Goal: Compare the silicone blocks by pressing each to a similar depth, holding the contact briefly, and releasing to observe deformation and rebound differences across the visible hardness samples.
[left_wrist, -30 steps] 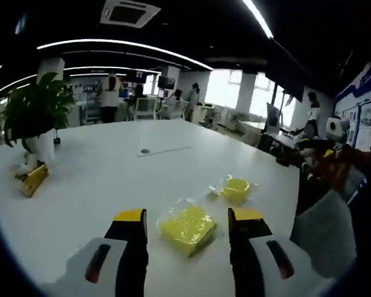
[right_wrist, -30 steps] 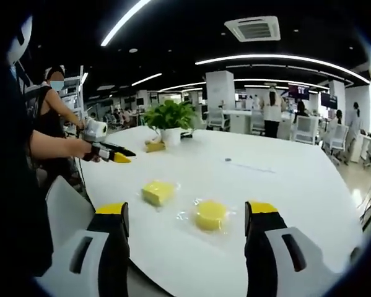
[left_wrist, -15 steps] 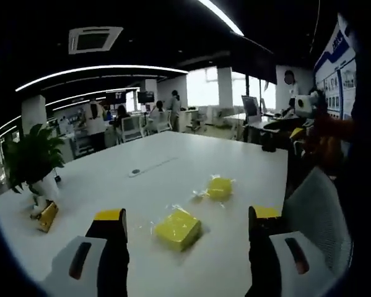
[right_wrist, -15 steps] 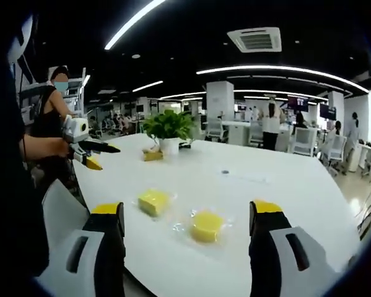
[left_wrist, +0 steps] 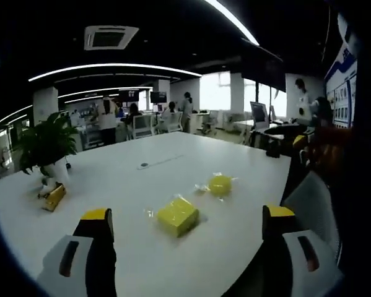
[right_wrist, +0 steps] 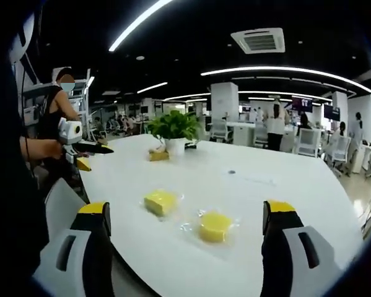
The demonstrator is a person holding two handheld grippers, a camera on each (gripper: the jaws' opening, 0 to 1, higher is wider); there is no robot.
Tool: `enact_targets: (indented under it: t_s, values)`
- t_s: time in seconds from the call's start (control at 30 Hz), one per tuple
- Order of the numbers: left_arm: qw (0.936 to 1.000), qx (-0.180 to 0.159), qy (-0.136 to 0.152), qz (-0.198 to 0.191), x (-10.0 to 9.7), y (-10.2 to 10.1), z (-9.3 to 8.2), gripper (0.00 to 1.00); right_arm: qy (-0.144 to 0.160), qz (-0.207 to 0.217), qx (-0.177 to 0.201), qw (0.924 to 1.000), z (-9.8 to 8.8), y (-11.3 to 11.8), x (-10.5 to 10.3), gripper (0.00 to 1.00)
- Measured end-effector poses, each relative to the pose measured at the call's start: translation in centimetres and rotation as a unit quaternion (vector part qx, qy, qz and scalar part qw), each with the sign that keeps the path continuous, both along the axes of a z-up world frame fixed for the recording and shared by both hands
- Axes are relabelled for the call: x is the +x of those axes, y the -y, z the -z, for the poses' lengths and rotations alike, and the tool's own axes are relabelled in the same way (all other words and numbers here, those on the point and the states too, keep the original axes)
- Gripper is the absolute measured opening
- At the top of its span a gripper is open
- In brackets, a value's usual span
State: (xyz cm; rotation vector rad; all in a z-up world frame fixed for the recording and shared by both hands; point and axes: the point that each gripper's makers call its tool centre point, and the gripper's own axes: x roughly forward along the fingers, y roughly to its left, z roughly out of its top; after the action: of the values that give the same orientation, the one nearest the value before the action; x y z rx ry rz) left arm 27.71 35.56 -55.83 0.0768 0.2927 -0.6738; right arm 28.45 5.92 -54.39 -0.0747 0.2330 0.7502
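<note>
Ahead, between the widely spread fingers of the left gripper (left_wrist: 188,223), a square silicone block (left_wrist: 178,216) lies flat on the table (left_wrist: 111,185), one corner toward the camera. Beyond it sits a round silicone block (left_wrist: 220,184). The right gripper (right_wrist: 188,216) gapes too, grasping nothing.

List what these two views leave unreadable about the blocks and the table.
- Square block and round block: hardness markings too small, blurred under clear wrap, both views.
- Small yellow thing by the plant: too small to identify.
- Table near edge: cut off by the right tool in the right gripper view.
- Wall posters: cropped by the rim.
</note>
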Motion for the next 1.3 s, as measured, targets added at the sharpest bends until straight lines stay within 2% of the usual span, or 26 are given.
enact_targets:
  t_s: [0.1, 0.17, 0.3, 0.37, 0.5, 0.67, 0.73, 0.83, 1.0, 1.17, 1.3]
  values:
    - [0.9999, -0.009, -0.006, 0.001, -0.8, -0.1, 0.1, 0.99, -0.016, -0.003, -0.003, 0.9999, 1.1, -0.2, -0.2, 0.96]
    - [0.9999, 0.0, -0.013, 0.004, -1.4, -0.2, 0.5, 0.99, -0.044, 0.002, -0.02, 0.9988, 2.4, 0.1, -0.5, 0.96]
    - [0.9995, 0.009, -0.029, 0.005, -2.2, -0.6, 1.3, 0.99, -0.057, 0.003, -0.036, 0.9977, 3.1, 0.6, -0.6, 0.96]
    - [0.9994, 0.0, -0.035, -0.006, -2.4, -1.0, 1.3, 0.99, -0.074, 0.014, -0.03, 0.9967, 3.1, 1.1, -0.5, 0.96]
    - [0.9977, -0.029, -0.058, -0.018, -2.6, -1.3, 1.1, 0.99, -0.078, 0.019, -0.03, 0.9963, 2.5, 1.1, -0.8, 0.96]
    - [0.9962, -0.028, -0.08, -0.022, -2.6, -1.8, 1.2, 0.99, -0.095, 0.025, -0.043, 0.9942, 2.8, 1.1, -1.6, 0.96]
    - [0.9941, -0.04, -0.099, -0.019, -2.7, -2.0, 1.3, 0.99, -0.098, 0.028, -0.045, 0.9938, 2.8, 1.1, -1.8, 0.96]
    - [0.9921, -0.058, -0.11, -0.017, -2.6, -2.1, 0.8, 0.99, -0.106, 0.042, -0.049, 0.9922, 2.6, 1.1, -1.8, 0.92]
    - [0.9913, -0.053, -0.12, -0.008, -2.8, -2.5, 0.8, 0.99, -0.102, 0.042, -0.053, 0.9924, 1.6, -0.2, -1.8, 0.92]
    - [0.9872, -0.066, -0.145, 0.001, -3.1, -2.4, 0.9, 0.99, -0.123, 0.034, -0.085, 0.9881, 2.4, -0.7, -2.6, 0.87]
    - [0.9862, -0.044, -0.159, 0.012, -2.9, -2.1, 1.1, 0.99, -0.121, 0.039, -0.096, 0.9872, 2.1, -1.0, -3.0, 0.87]
